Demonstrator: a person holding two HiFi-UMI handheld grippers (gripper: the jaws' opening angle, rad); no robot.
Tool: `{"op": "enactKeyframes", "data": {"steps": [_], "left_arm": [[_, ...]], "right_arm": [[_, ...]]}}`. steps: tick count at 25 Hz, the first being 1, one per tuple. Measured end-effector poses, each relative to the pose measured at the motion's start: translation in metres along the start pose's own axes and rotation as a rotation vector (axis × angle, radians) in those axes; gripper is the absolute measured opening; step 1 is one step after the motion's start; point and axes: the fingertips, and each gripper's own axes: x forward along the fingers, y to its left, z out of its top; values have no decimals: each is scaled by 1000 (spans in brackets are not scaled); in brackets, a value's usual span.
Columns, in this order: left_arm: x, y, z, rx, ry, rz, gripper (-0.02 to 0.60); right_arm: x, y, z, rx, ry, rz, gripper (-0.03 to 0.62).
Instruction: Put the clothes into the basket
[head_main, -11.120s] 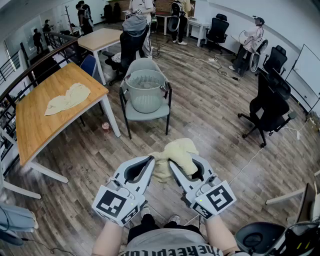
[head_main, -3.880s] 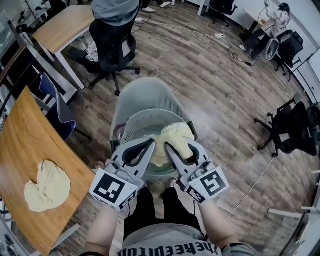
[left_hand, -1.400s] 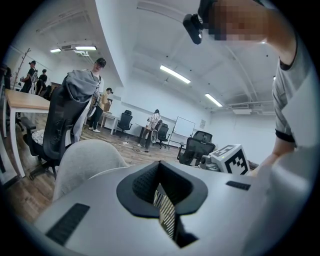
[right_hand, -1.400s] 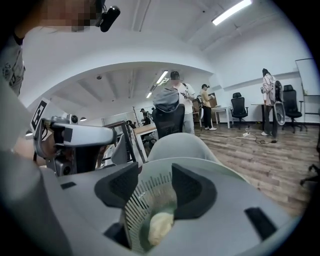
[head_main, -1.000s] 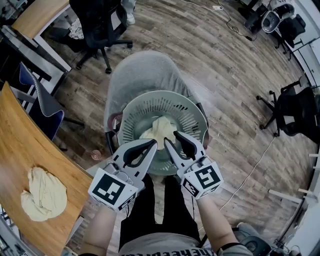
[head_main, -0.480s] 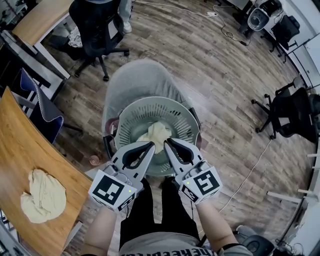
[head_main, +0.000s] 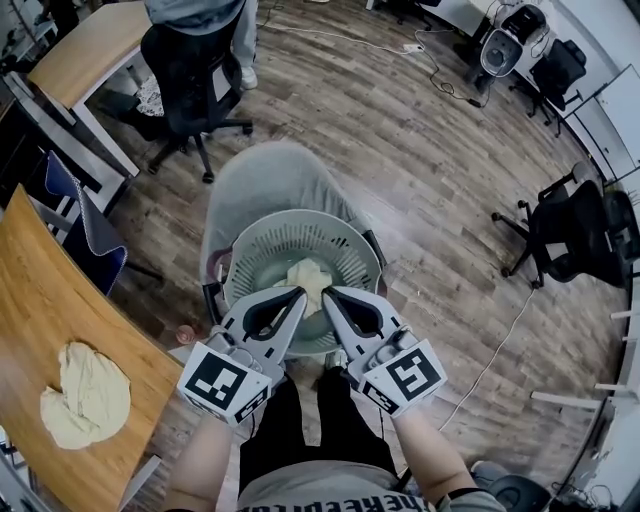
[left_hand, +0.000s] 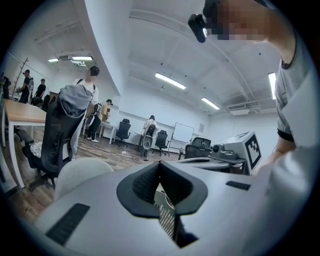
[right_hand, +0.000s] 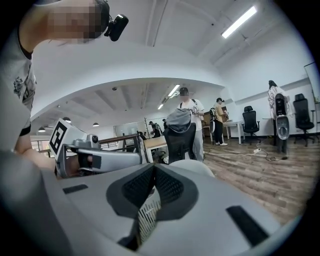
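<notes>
Head view: pale yellow cloth (head_main: 305, 275) lies inside grey laundry basket (head_main: 245, 262) on a chair (head_main: 262, 185). Left gripper (head_main: 299, 294) & right gripper (head_main: 329, 294) hover over its near rim, jaws pressed together, empty; the right's have just closed. Likely freed up for 2nd cloth (head_main: 85, 392) on wooden table (head_main: 30, 290), left.

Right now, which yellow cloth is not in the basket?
The cloth on the wooden table at left; the other cloth lies inside the basket on the chair.
</notes>
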Motion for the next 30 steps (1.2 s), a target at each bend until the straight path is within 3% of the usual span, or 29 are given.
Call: {"op": "enactKeyframes", "data": {"steps": [30], "left_arm": [[4,-44,57,93,-88,36,14]], "right_arm": [[-37,19,78,-103,-118,122,11]]}}
